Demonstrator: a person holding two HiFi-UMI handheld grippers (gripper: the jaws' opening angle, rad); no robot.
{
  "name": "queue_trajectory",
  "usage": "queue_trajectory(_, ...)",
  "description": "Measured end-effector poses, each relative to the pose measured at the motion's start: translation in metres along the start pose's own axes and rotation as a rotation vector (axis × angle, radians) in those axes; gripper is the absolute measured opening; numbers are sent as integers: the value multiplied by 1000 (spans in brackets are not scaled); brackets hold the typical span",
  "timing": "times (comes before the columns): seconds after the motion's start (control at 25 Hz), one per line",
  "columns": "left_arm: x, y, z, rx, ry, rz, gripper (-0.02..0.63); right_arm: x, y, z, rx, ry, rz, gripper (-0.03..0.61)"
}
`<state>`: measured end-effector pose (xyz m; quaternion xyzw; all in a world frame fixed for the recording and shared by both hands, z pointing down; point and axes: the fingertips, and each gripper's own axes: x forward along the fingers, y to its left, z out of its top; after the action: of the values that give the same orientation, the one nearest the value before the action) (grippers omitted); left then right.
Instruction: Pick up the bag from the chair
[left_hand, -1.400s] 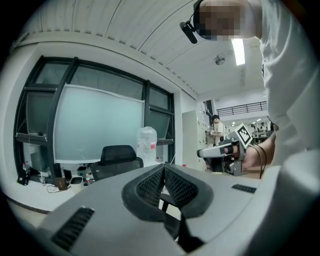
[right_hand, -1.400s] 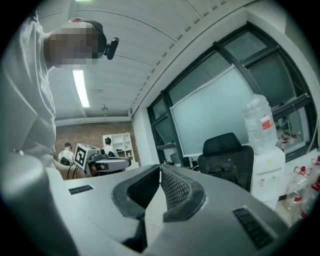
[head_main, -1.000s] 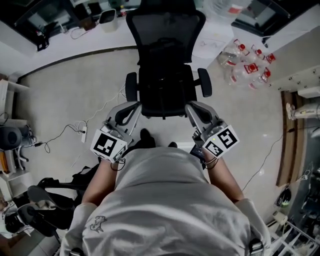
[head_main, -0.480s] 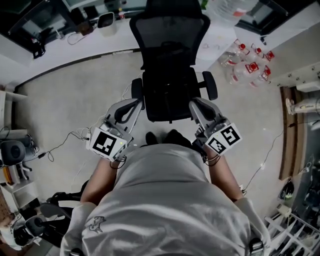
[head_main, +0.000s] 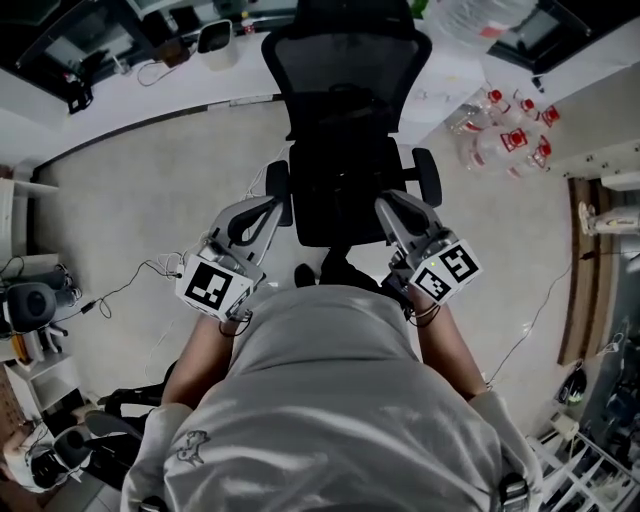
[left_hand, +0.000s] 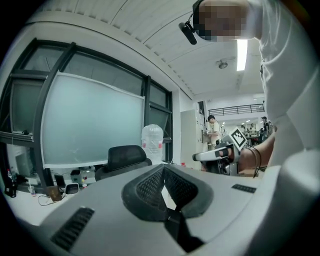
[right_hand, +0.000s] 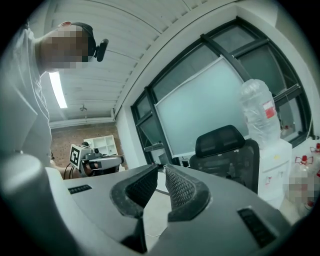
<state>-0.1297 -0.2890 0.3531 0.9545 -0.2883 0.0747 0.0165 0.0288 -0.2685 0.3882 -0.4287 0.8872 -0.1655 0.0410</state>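
Chair (head_main: 345, 150) closer, bottles (head_main: 505, 140) right, cables (head_main: 130, 285) left

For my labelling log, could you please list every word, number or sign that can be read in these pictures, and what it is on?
No text here can be read.
Left marker cube and right marker cube: black-and-white square patterns only, no words.
Small bottles on the floor: red labels, too small to read.
Big water jug: red label, too blurred to read.
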Motion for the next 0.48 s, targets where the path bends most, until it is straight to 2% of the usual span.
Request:
queue_trajectory(0.24,38,21,2,-12,19,3,12,23,-36,12,8,-4,18,37)
queue_trajectory(0.48,94,36,7,-8,30,-9,12,38,-90,15,45,19,28,55)
